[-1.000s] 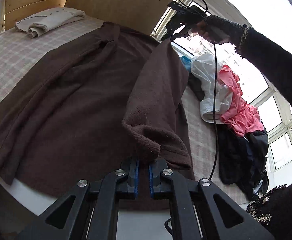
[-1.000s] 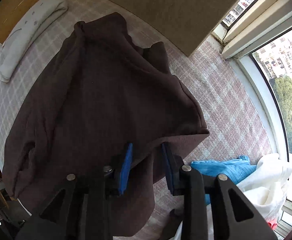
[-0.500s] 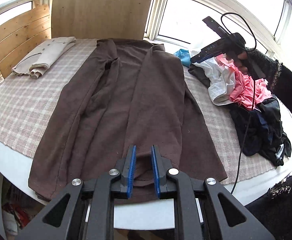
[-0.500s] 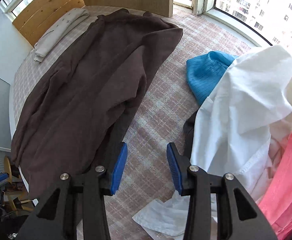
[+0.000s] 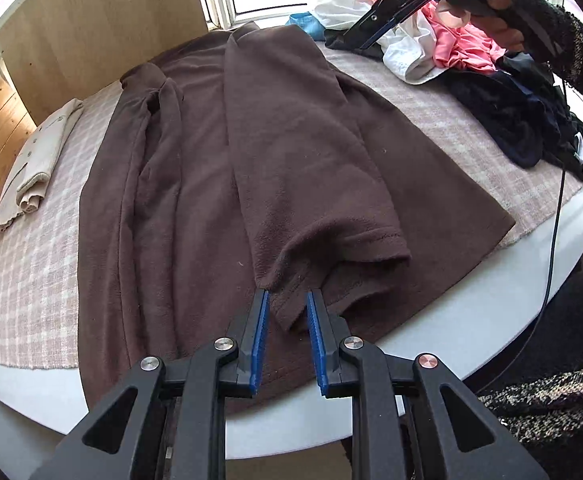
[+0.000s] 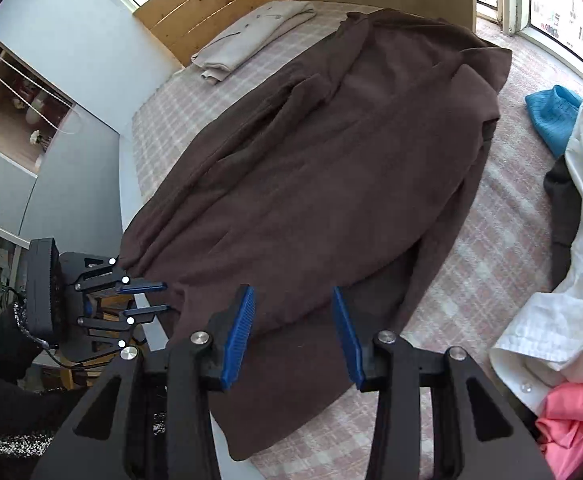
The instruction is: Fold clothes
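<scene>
Brown coat (image 5: 195, 184) lies flat on the checked cloth (image 5: 23, 240), one sleeve (image 5: 291, 152) folded across it. Left gripper (image 5: 287, 312) fingers slightly spread astride the cuff, not pinching. Right gripper (image 6: 291, 320) spread, empty, above the coat.

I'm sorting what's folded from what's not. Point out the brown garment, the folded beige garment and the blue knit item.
brown garment (image 5: 291, 152): left wrist view, on the folded-over sleeve.
folded beige garment (image 6: 247, 40): right wrist view, on its top layer.
blue knit item (image 6: 551, 116): right wrist view, on its ribbed middle.
</scene>
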